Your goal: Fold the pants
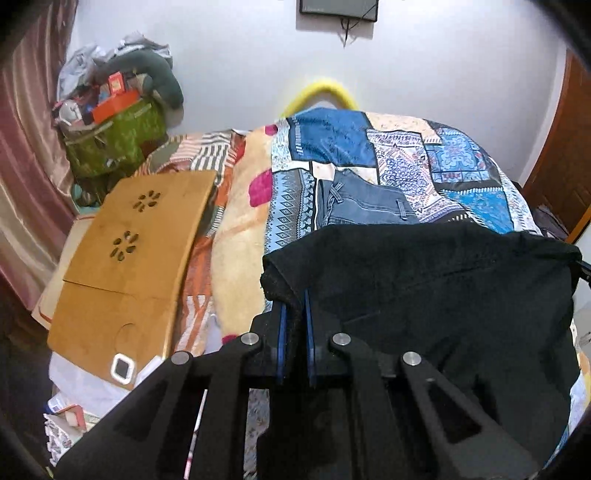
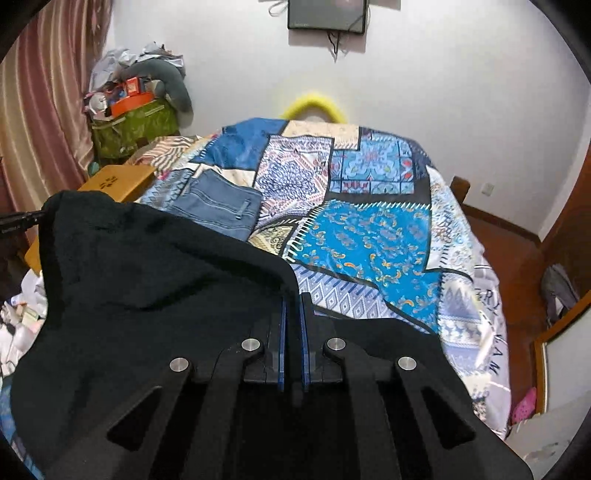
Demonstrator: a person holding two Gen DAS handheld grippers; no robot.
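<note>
Left gripper [image 1: 294, 295]: you're clamped on the black pants [image 1: 424, 295] at their left corner.
Right gripper [image 2: 293, 297]: pinching the opposite corner.
Where: pants hang between your hands above the quilt [image 2: 369, 240]; folded jeans [image 2: 218, 206] at 11 o'clock.
Feel: soft, limp, light; take edges.
Axis: held edge runs 9-to-3; cloth hangs downward.

The pants [image 1: 424, 295] hang stretched between the left tongs [image 1: 294, 295] and the right tongs [image 2: 292, 295], above the near end of the bed [image 2: 369, 240]; folded jeans [image 1: 362, 203] lie on the bed behind them; a lap tray [image 1: 129, 258] rests on the bed's left side; a full bag [image 1: 114, 144] stands behind it in the corner; a screen [image 2: 327, 14] hangs on the far wall.
</note>
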